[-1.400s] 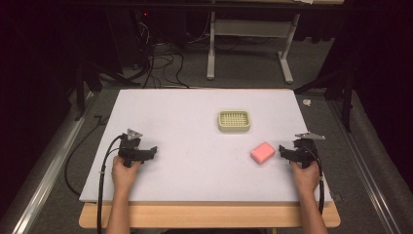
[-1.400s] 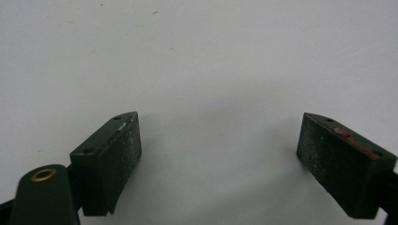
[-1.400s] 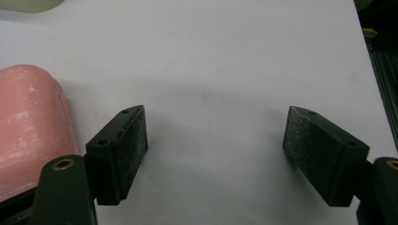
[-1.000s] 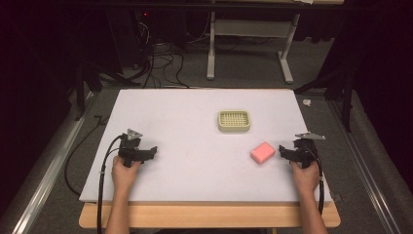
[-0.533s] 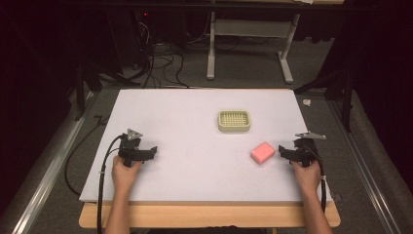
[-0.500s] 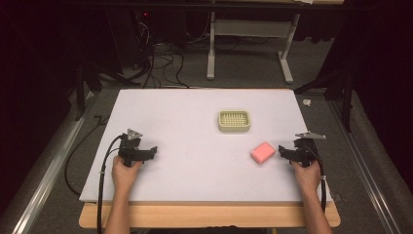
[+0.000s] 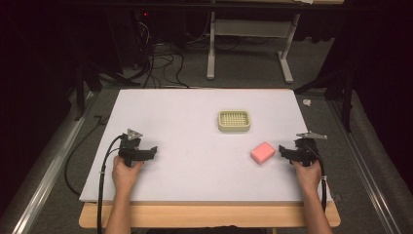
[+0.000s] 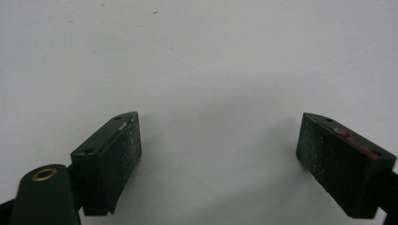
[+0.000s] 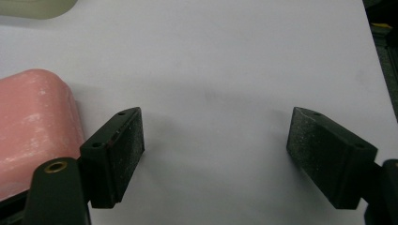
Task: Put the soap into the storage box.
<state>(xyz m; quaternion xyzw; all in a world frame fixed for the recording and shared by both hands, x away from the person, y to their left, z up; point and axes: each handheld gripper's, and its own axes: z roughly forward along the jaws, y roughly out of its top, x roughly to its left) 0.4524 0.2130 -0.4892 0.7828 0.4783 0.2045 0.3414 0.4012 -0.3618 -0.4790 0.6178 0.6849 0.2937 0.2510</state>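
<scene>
Resting unchanged from the earlier frames, both grippers are sitting on the white table (image 7: pixel 195 112) with jaws spread and empty. The right gripper (image 7: pixel 282 152) is lying just beside the pink soap bar (image 7: pixel 263 152); the left gripper (image 7: pixel 152 151) is waiting well apart. The soap dish (image 7: pixel 234 120) is standing behind the bar. No approach is starting yet.
</scene>
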